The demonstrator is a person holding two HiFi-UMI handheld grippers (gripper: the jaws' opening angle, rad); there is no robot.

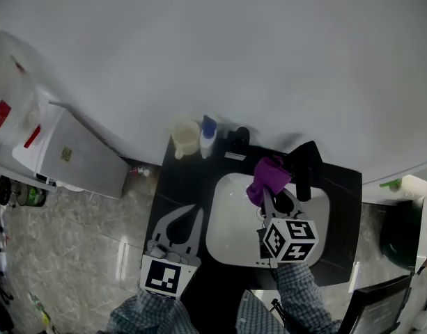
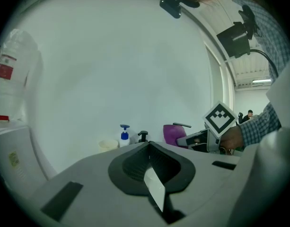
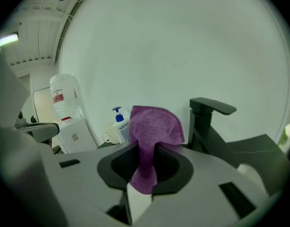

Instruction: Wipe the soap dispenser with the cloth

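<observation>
The soap dispenser (image 1: 207, 137), a white bottle with a blue pump, stands at the back of the black counter (image 1: 173, 186), between a cream cup and a small black pump bottle. It also shows in the left gripper view (image 2: 124, 137) and the right gripper view (image 3: 118, 126). My right gripper (image 1: 267, 195) is over the white sink, shut on a purple cloth (image 1: 269, 176) that bunches above the jaws (image 3: 154, 126). The cloth (image 2: 173, 134) is to the right of the dispenser and apart from it. My left gripper (image 1: 193, 214) hovers over the counter's left side, shut and holding nothing.
A black faucet (image 1: 307, 167) rises right behind the cloth. The cream cup (image 1: 186, 138) and black pump bottle (image 1: 241, 136) flank the dispenser. The white sink (image 1: 230, 228) fills the counter's middle. A white cabinet (image 1: 77, 152) stands at the left, a dark bin (image 1: 401, 235) at the right.
</observation>
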